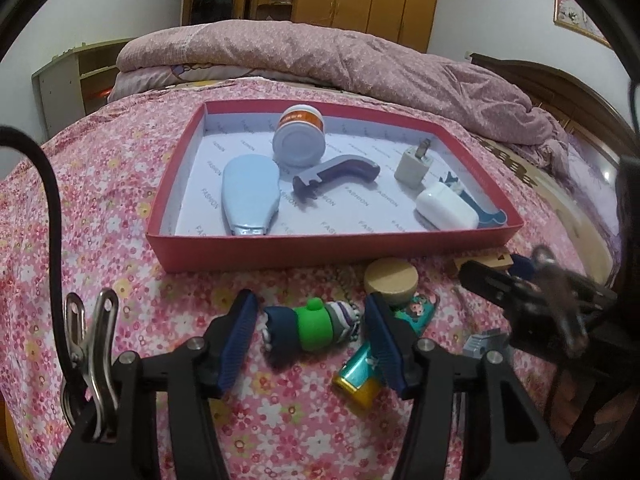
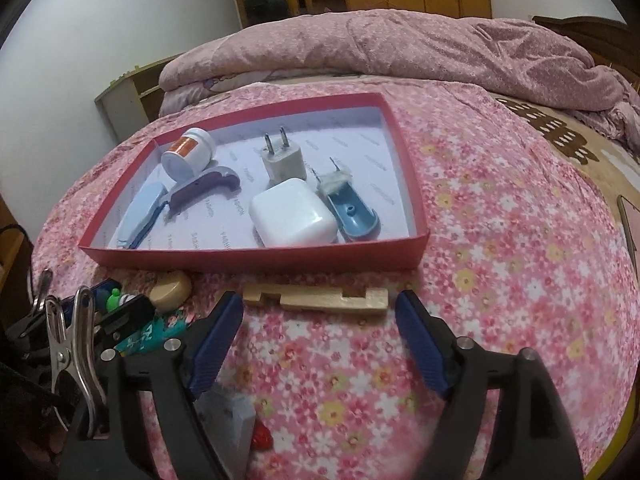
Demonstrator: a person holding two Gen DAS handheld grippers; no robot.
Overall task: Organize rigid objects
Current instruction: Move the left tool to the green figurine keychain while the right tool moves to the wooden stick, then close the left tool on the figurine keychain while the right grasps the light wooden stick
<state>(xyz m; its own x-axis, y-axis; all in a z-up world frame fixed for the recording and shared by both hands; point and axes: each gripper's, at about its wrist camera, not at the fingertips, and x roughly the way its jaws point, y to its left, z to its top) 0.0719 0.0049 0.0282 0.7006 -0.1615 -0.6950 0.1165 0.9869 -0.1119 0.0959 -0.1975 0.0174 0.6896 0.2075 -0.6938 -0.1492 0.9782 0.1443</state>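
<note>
A red tray [image 1: 280, 250] [image 2: 256, 258] on the flowered bedspread holds a white jar [image 1: 298, 136], a light blue case [image 1: 250, 192], a purple handle [image 1: 336, 174], a plug adapter [image 2: 282, 160], a white charger [image 2: 290, 212] and a blue scoop [image 2: 354, 210]. My left gripper [image 1: 310, 312] is open around a green and navy toy figure [image 1: 308, 326] lying on the bed. A teal and gold lighter [image 1: 358, 376] and a round wooden lid [image 1: 392, 280] lie beside it. My right gripper [image 2: 320, 308] is open, just short of a wooden block [image 2: 320, 298].
A folded pink quilt [image 1: 340, 56] lies across the bed behind the tray. A small grey block [image 2: 232, 420] and a red piece [image 2: 262, 436] lie under my right gripper. A teal patterned card [image 2: 154, 334] lies at left. Wardrobes stand at the back.
</note>
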